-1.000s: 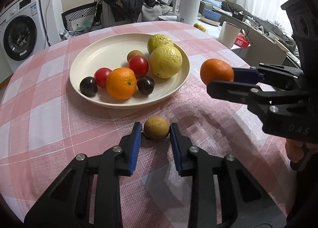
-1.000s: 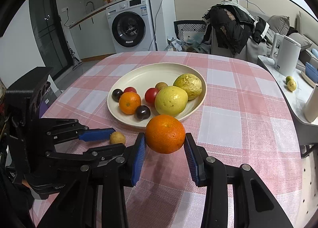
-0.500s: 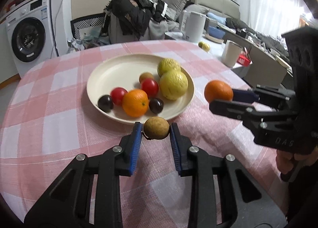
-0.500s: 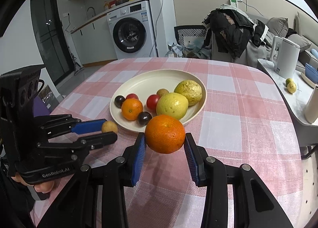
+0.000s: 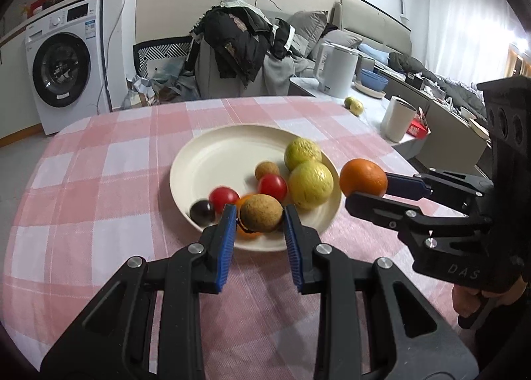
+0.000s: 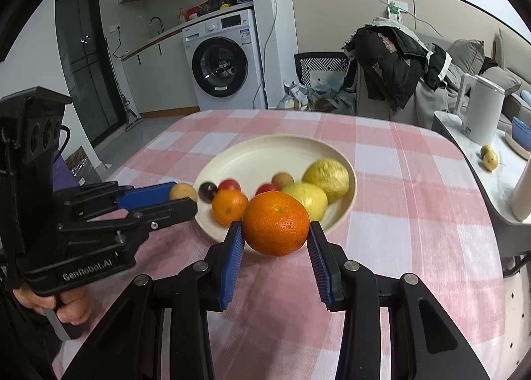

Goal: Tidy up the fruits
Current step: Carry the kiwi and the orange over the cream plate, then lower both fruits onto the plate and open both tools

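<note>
A cream plate (image 5: 232,151) (image 6: 265,154) on the pink checked tablecloth holds two yellow-green fruits (image 5: 310,184), red tomatoes (image 5: 272,186), a dark plum (image 5: 201,211), a small brown fruit (image 5: 267,170) and an orange (image 6: 229,207). My left gripper (image 5: 260,219) is shut on a brown kiwi (image 5: 261,217) (image 6: 183,191), held above the plate's near rim. My right gripper (image 6: 274,230) is shut on a large orange (image 6: 275,222) (image 5: 363,177), held in the air at the plate's near right edge.
The table's right edge borders a side counter with a white kettle (image 5: 337,70), a cup (image 5: 396,123) and two small fruits (image 6: 489,158). A clothes-draped chair (image 6: 391,65) and a washing machine (image 6: 222,61) stand behind the table.
My left gripper has closed on the kiwi, lifted it off the cloth and carried it up over the plate's near rim. My right gripper has risen with its orange.
</note>
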Demonstrator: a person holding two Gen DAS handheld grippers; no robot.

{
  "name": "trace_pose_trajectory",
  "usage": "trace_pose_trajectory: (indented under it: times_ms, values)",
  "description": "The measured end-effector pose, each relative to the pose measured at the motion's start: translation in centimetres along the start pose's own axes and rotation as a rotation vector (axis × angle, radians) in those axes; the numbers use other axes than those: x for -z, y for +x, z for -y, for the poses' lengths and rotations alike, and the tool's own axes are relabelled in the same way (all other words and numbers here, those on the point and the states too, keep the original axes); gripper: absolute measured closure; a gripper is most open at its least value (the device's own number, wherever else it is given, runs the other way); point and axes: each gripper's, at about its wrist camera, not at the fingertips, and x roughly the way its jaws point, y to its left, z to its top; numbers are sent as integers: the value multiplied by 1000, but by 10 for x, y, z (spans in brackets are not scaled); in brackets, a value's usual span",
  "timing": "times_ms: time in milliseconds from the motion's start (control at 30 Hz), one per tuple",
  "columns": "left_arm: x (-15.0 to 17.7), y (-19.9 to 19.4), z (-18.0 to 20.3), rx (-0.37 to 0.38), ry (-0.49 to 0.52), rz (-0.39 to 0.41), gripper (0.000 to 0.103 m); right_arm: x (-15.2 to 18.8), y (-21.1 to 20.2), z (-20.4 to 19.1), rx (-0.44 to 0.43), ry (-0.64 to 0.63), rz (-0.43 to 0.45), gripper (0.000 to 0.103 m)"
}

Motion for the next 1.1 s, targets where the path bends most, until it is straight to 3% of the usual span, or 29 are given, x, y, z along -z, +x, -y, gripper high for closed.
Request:
trace_pose_trajectory:
  times_ms: [667,1100]
  values:
    - [-33,43,-37,-92,-40,35,77,-44,61,2,-43,69,-41,63]
    - [-33,83,-63,-104,-69,-10,77,-55,97,-4,-20,68,-85,63]
